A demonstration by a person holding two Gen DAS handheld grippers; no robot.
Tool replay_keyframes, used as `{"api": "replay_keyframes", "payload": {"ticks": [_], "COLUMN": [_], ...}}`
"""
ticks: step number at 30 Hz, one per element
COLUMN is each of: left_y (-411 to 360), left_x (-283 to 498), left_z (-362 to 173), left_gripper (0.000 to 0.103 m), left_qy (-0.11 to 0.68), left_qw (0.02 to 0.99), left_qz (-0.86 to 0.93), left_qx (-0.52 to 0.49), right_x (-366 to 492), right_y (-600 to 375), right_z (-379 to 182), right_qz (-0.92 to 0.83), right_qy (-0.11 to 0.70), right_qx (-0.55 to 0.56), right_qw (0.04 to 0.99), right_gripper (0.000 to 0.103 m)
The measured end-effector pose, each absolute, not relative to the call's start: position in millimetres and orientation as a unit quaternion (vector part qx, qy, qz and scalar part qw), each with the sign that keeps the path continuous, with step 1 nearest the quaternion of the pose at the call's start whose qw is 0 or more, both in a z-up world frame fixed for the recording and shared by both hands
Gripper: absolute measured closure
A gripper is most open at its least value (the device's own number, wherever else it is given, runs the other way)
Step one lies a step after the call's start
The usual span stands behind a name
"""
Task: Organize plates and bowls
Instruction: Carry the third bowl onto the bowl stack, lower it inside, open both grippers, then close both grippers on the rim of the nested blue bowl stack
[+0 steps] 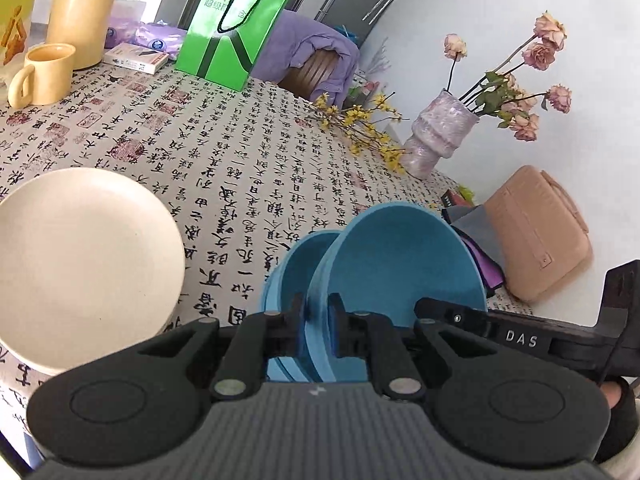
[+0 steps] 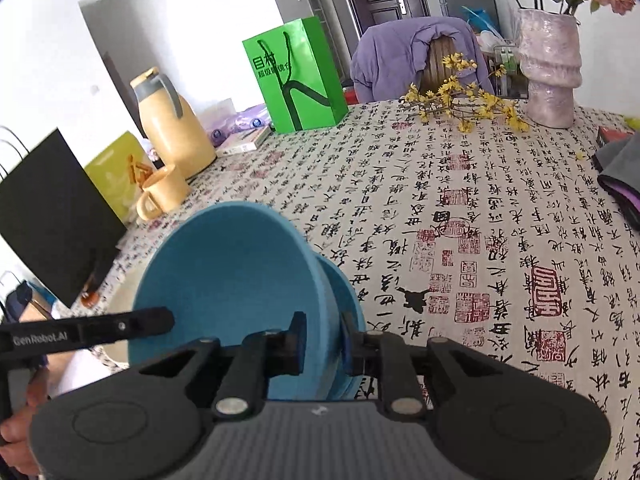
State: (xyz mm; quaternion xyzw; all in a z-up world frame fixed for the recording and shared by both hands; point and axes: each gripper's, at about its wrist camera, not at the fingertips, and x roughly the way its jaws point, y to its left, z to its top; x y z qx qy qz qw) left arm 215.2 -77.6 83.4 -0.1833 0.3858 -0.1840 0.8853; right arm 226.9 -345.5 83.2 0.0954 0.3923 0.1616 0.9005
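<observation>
Two blue bowls sit one inside the other, tilted, over the patterned tablecloth [image 1: 248,168]. My left gripper [image 1: 317,320] is shut on the near rim of the upper bowl [image 1: 400,264]; the lower bowl [image 1: 296,264] shows to its left. From the other side, my right gripper [image 2: 324,336] straddles the rim of the upper bowl [image 2: 224,272], its pads a little wider than the rim and loose on it. The lower bowl [image 2: 344,288] peeks out to the right. A cream plate [image 1: 80,260] lies left of the bowls. I cannot tell whether the bowls rest on the table.
A yellow mug [image 1: 44,74], a yellow jug [image 1: 80,8] and a green paper bag [image 1: 232,28] stand at the far side. A lilac vase of roses [image 1: 436,136], yellow twigs [image 1: 360,120], a pink case [image 1: 536,236] and folded cloths [image 2: 620,172] crowd one end; a black bag [image 2: 52,216] the other.
</observation>
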Motion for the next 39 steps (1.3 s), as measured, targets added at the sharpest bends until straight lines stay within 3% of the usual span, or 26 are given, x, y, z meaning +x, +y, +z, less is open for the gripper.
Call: {"api": "replay_keyframes", "payload": {"ticks": [4,6,8,11,12,13,19,39], "left_y": [-83,-86,-90,-95,-95,-96,-104,-93], "left_x": [220,220,217,212,211,210,192,253], "left_z": [73,69,69,70,72,74,87,18], "left_gripper": [0.091,0.089,0.088,0.078,0.066,0.043,0.010,0.007], "left_qy": [0.387,0.380,0.366,0.355,0.352,0.347,0.284,0.468], "left_qw": [0.889,0.894,0.903,0.908,0.909,0.913,0.941,0.841], "left_qz": [-0.179,-0.183,-0.186,-0.189,-0.191,-0.183,-0.176,-0.204], "left_qx": [-0.168,-0.153,-0.129,-0.117,-0.119,-0.115,-0.062,-0.182], "right_x": [226,221,217,216,217,218,220,265], "right_y": [-338,-335,-332,-331,-332,-333,-344,-378], "right_z": [78,78,78,79,79,79,80,7], "right_qz": [0.151,0.143,0.143,0.147,0.147,0.146,0.142,0.225], "right_qy": [0.379,0.359,0.345,0.340,0.343,0.346,0.345,0.470], "right_qx": [0.060,0.038,0.026,0.021,0.022,0.025,0.037,0.269], "right_qw": [0.911,0.921,0.927,0.929,0.927,0.927,0.927,0.810], "right_gripper": [0.083,0.074,0.051,0.049,0.048,0.045,0.022,0.021]}}
